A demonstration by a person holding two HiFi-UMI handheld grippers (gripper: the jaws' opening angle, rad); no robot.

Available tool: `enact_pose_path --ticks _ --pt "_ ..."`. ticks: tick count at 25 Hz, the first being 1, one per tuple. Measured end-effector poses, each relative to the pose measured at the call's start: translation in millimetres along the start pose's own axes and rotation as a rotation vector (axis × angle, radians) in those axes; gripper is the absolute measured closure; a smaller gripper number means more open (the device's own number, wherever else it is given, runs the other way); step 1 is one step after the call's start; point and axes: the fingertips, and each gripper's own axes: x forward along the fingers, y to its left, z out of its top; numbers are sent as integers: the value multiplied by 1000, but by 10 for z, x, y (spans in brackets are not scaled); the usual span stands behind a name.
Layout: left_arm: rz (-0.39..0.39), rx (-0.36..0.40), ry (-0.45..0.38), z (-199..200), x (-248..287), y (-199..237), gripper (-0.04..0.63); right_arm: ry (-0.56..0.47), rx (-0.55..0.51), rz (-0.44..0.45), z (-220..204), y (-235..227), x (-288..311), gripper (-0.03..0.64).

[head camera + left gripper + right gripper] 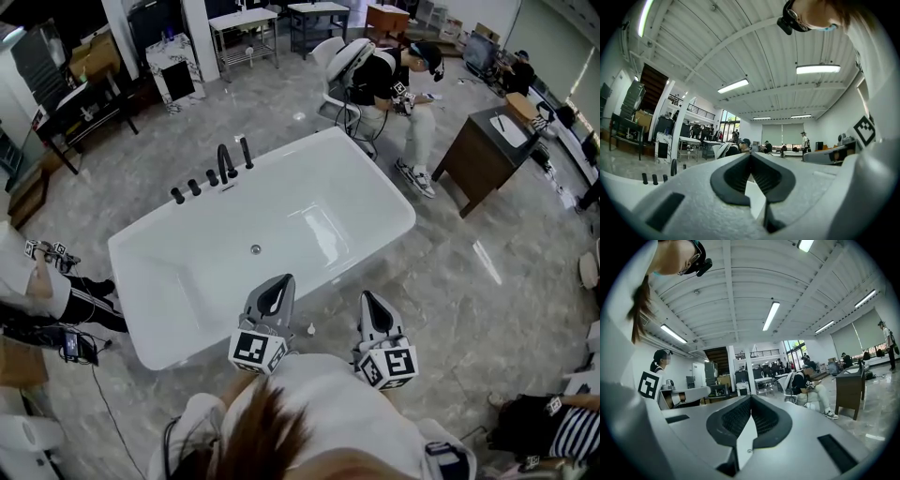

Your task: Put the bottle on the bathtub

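Observation:
The white bathtub [155, 246] fills the middle of the head view, with a black faucet [225, 162] and black knobs on its far rim. A small white object [310, 329] stands by the tub's near rim, too small to tell what it is. My left gripper [279, 278] and right gripper [367, 294] are held side by side close to the body, both pointing level over the near rim. In the left gripper view, the left gripper [751, 153] is shut with nothing in it. My right gripper [751, 397] is likewise shut and empty in its own view.
A person sits on a chair [398, 80] beyond the tub's far corner. A brown cabinet with a basin [487, 141] stands at the right. Another person [47, 291] is at the left, with cables on the floor. Tables [244, 28] line the back.

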Motion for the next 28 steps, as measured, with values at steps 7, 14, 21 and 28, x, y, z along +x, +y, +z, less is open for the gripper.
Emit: enact_pose_path --ticks 7,14,21,28 --pt "1 -49 -36 214 -144 100 581 -31 -16 10 177 161 55 604" --pt "21 -66 -19 111 -324 93 581 -22 -22 20 55 191 -65 603" --pt "26 -94 10 60 -461 46 581 -9 -22 15 71 254 -190 603" --pt "-10 -42 -2 -42 -453 -2 581 -7 -27 6 34 247 -244 603"
